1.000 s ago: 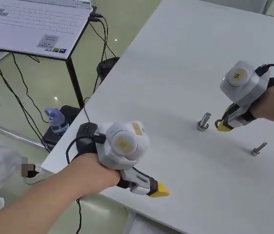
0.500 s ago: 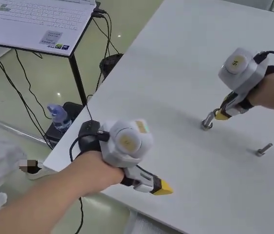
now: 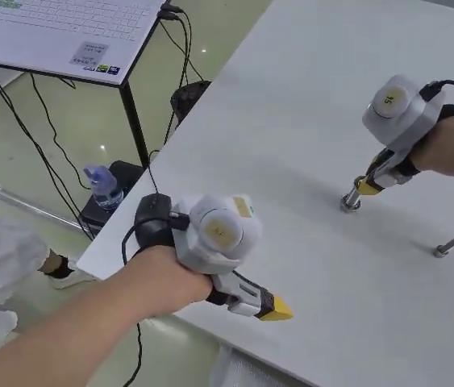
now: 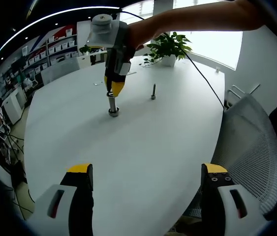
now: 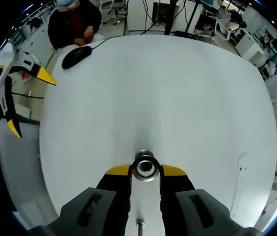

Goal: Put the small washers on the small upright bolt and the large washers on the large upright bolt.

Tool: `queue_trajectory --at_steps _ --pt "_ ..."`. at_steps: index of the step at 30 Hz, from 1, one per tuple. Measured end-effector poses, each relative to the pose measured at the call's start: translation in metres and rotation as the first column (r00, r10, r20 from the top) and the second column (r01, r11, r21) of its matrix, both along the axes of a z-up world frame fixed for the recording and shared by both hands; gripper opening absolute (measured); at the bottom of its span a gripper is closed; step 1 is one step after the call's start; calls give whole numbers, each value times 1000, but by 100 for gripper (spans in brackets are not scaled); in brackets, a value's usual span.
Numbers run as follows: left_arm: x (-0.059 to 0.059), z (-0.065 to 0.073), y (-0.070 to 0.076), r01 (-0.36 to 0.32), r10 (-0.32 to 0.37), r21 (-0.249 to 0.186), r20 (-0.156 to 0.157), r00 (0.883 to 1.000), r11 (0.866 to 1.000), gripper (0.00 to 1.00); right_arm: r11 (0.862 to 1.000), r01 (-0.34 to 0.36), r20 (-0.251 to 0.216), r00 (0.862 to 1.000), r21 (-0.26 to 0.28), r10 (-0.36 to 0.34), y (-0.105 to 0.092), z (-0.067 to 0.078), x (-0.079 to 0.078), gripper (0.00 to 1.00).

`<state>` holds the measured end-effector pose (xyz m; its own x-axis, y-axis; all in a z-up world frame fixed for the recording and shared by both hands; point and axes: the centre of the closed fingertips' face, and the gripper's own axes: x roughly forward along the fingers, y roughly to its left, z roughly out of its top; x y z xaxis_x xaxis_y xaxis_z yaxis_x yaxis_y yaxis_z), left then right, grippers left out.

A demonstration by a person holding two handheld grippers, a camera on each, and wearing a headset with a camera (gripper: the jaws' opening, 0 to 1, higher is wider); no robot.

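White table [image 3: 307,121], washer [image 5: 144,167] between right fingers [image 5: 119,170]

There are two bolts, a large bolt [image 3: 350,199] and a small bolt [image 3: 447,246]; one washer [image 5: 144,167]; two grippers, left gripper [image 3: 277,310] and right gripper [image 3: 365,187]; one table [image 3: 291,97], laptop [image 3: 49,24], bottle [image 3: 102,184], mouse [image 5: 73,57], plant [image 4: 167,46] and chair [image 4: 249,142].

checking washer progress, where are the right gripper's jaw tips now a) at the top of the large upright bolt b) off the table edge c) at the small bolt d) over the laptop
a: the right gripper sits at the top of the large upright bolt, with what looks like a washer between its jaws; the small bolt stands apart.
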<state>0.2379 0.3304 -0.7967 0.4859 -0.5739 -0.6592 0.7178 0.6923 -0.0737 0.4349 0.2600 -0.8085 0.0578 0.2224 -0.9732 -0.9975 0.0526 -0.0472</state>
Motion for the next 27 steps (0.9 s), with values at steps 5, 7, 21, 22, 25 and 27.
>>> queue_trajectory --at_steps 5,7,21,22,25,27 --pt "1 0 2 -5 5 -3 -2 1000 1000 90 1000 -3 -2 1000 -7 3 2 -3 -1 22" --pt "1 -1 3 -7 7 -4 -4 1000 1000 90 1000 -1 -4 1000 -11 1 3 -4 -2 22" --pt "-3 -2 2 -9 8 -9 -12 1000 1000 90 999 -4 -11 1000 -39 3 4 -21 -2 22" --pt "-3 -2 2 -9 9 -9 -13 1000 1000 89 999 -3 -11 1000 -41 3 3 -22 -2 22" --pt "-5 -3 3 -10 10 -6 -17 1000 1000 89 999 -3 -14 1000 -43 3 5 -25 -3 22" --pt "-5 -3 4 -12 12 -7 -18 1000 1000 89 999 -6 -14 1000 -47 5 5 -27 -4 22"
